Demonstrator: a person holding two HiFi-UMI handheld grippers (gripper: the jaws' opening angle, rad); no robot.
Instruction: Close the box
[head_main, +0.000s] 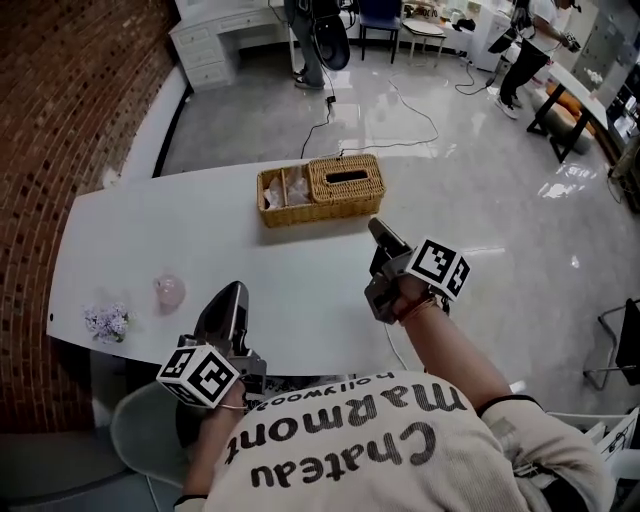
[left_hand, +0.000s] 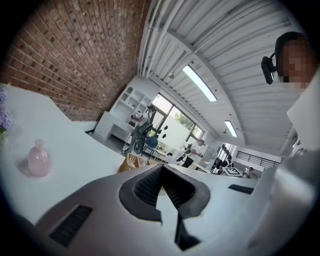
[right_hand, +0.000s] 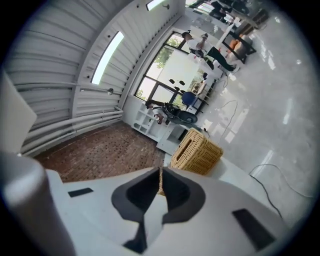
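White surface (head_main: 150, 230) carries the wicker box (head_main: 320, 188) at its far middle, its slotted lid (head_main: 345, 178) lying flat, so closing looks done, while the left gripper (head_main: 235, 292) and right gripper (head_main: 379, 229) hover at the near edge, well apart from it, jaws together and empty.

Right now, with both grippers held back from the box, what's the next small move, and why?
Probably reach the right gripper forward toward the wicker box: its left half looks uncovered, while that gripper and the left gripper sit shut, empty, well short of it.

Grey right gripper (head_main: 377, 227) — cream lettered shirt (head_main: 350, 445)
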